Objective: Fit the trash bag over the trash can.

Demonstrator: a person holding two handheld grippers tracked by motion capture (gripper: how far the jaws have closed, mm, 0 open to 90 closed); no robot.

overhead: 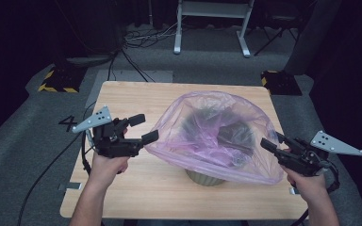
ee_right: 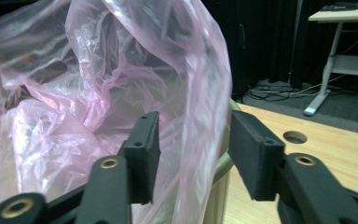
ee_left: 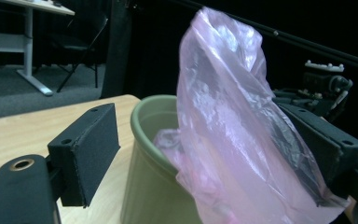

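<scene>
Nearest the person, the table's (overhead: pixel 122 202) front edge runs bare between the two forearms. The left hand (overhead: pixel 106 167) holds the left gripper (overhead: pixel 143 128) over the left side of the tabletop, jaws spread apart, the nearer one just at the pink plastic bag's (overhead: pixel 212 136) left rim. In the left gripper view the film passes between the jaws, draped against the far one; neither is closed on it. The right hand (overhead: pixel 306 183) holds the right gripper (overhead: pixel 271 141) beyond the table's right edge, jaws parted, straddling the bag's right wall as its own view shows.

The bag billows wide over an olive-green bin (overhead: pixel 205 177) standing upright near table centre, mouth up, its long axis vertical. The bag's spread runs left to right.

Bare wood lies behind the bag up to the far edge. Beyond, grey carpet, cables (overhead: pixel 141 37), and a white-legged desk (overhead: pixel 212 23).
</scene>
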